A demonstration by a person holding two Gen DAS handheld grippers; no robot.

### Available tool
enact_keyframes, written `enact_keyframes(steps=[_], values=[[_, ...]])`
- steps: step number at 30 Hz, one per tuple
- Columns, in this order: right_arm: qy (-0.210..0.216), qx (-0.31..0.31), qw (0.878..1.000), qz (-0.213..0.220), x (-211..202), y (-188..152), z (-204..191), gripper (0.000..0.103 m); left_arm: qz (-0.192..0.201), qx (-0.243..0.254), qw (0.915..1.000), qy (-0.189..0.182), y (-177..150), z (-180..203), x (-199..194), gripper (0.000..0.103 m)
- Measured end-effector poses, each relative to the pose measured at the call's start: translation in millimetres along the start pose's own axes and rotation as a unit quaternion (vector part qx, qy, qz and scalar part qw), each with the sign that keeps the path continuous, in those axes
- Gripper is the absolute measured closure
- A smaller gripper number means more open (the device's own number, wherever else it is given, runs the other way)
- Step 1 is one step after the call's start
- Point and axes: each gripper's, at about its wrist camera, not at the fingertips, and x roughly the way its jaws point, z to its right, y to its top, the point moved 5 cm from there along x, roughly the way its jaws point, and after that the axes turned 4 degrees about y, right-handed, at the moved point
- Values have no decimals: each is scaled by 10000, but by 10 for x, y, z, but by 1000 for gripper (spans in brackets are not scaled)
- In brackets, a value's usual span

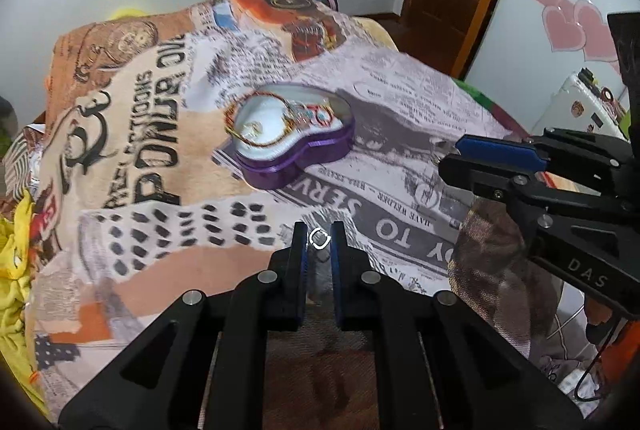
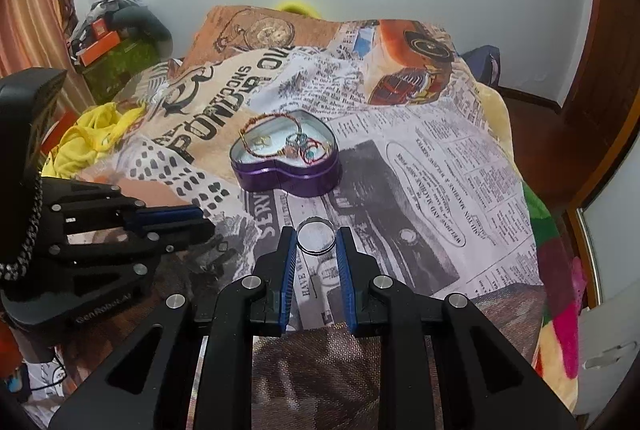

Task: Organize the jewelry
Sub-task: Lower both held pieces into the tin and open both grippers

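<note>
Setting: a bed under a newspaper-print blanket point(image 2: 440, 166), with a purple heart-shaped tin point(image 2: 286, 166) standing open near its middle.
Already stowed: a beaded bracelet point(image 1: 256, 118) and a few small charm pieces lie inside the tin, so part of the sorting looks done.
Left claw point(image 1: 319, 242): nearly closed, pinching a small silver ring point(image 1: 319, 240) at its tips, above the blanket and well short of the tin.
Right claw point(image 2: 316, 242): narrowed around a small clear round case point(image 2: 316, 235), holding it by its sides, also short of the tin.
Loose item: a small pale round piece point(image 2: 408, 236) lies on the blanket to the right of the case; what it is cannot be told.
Left to do: by my reading, the ring and the case must be put away, likely the ring in the case or the tin.
</note>
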Motion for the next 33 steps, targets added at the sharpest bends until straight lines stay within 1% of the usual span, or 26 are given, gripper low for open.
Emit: enact_keyframes(steps=[11,19,26,33], values=[[-32,-53,9997,254,-91,228,-80,85,545,-168,9983,107,243,-214,-332,94],[-24,-91,9992,389,-53,389,-98,85,834,-321,9960,84,427,-334,-444,94],[10,-138,9989,439,44,501,-109,85,924,-360,9950,79,562,-411,-379,94],[51,-132,9993,351,228,544,-89,85,820,-429,9957,11,615,-476,-155,94]])
